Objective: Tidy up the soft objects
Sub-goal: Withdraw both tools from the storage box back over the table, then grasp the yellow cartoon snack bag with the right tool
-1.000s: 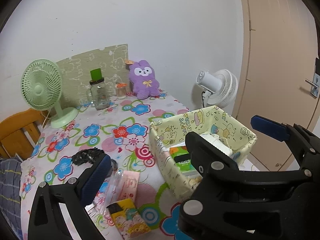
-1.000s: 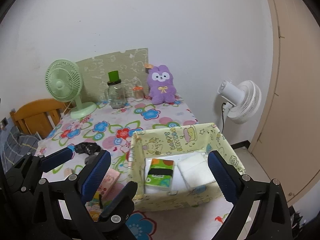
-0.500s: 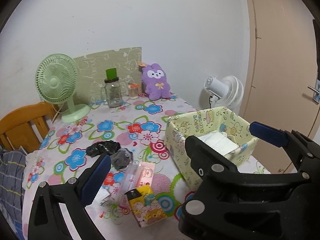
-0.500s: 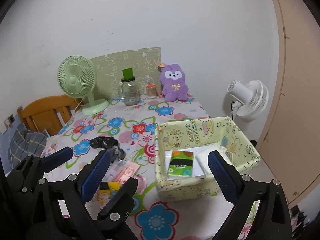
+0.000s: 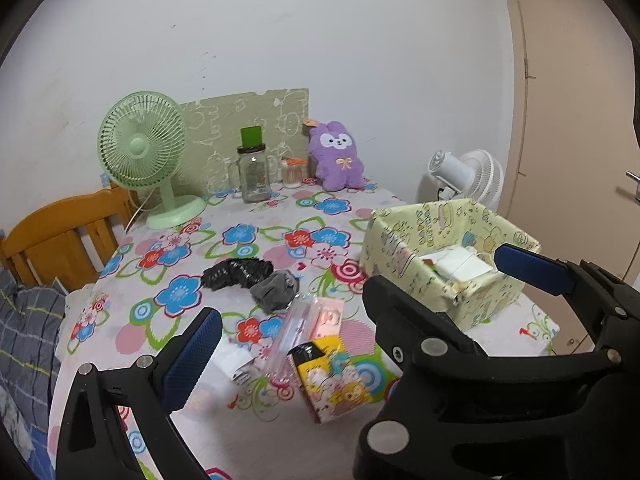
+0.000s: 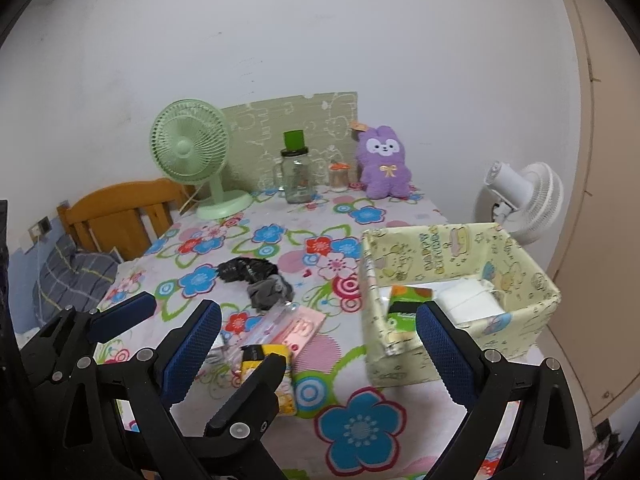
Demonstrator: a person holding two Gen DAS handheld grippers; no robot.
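A yellow patterned box (image 5: 404, 254) (image 6: 516, 344) stands at the table's right edge, holding a green tissue pack (image 6: 408, 302) and white packs (image 6: 470, 304). Left of it lie a black bundle (image 5: 236, 272) (image 6: 246, 270), a grey bundle (image 5: 276, 290) (image 6: 268, 292), a pink pack (image 5: 326, 318) (image 6: 298, 328) under a clear sleeve, and a yellow cartoon tissue pack (image 5: 334, 380) (image 6: 266, 356). A purple plush rabbit (image 5: 338, 156) (image 6: 384, 168) sits at the back. My left gripper (image 5: 356, 316) and right gripper (image 6: 318, 354) are both open and empty, held above the near table.
A green desk fan (image 5: 146, 160), a glass jar with a green lid (image 5: 252, 172) and a small orange-lidded jar (image 5: 294, 172) stand at the back by a green board. A wooden chair (image 5: 60, 232) is at the left. A white fan (image 5: 466, 178) and a door are to the right.
Both grippers have pulled back and up from the table, so the box and the loose items look smaller and further off. Both stay open and empty.
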